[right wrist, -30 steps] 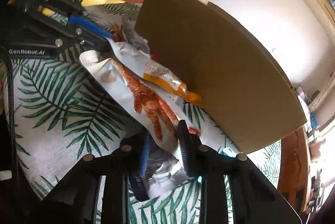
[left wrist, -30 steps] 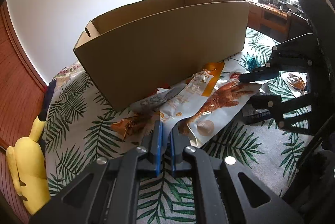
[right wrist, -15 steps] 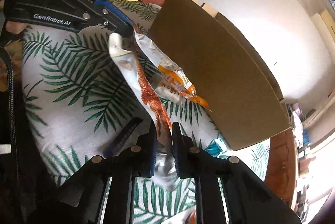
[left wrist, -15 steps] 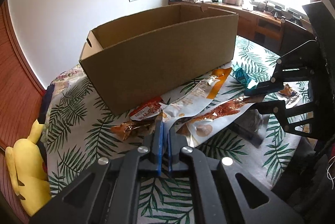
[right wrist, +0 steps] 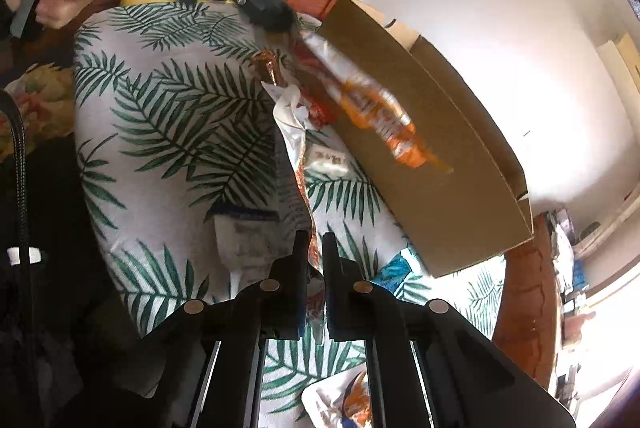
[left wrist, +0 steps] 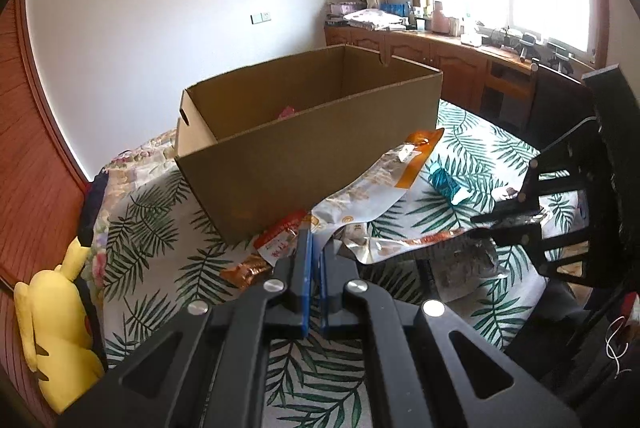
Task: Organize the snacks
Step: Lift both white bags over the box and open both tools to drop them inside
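**Two packets lifted, most snacks not yet boxed**

The left gripper [left wrist: 314, 248] is clamped on the corner of an orange-and-white packet [left wrist: 380, 184] that hangs beside the cardboard box [left wrist: 304, 156]. The right gripper [right wrist: 315, 248] is pinched on a silver packet [right wrist: 294, 132], held above the leaf-print cloth [right wrist: 168, 100]. One pink item [left wrist: 286, 113] shows inside the box. Several small packets [left wrist: 276, 242] and a teal wrapper [left wrist: 442, 182] lie outside it, so I judge the sorting is early.
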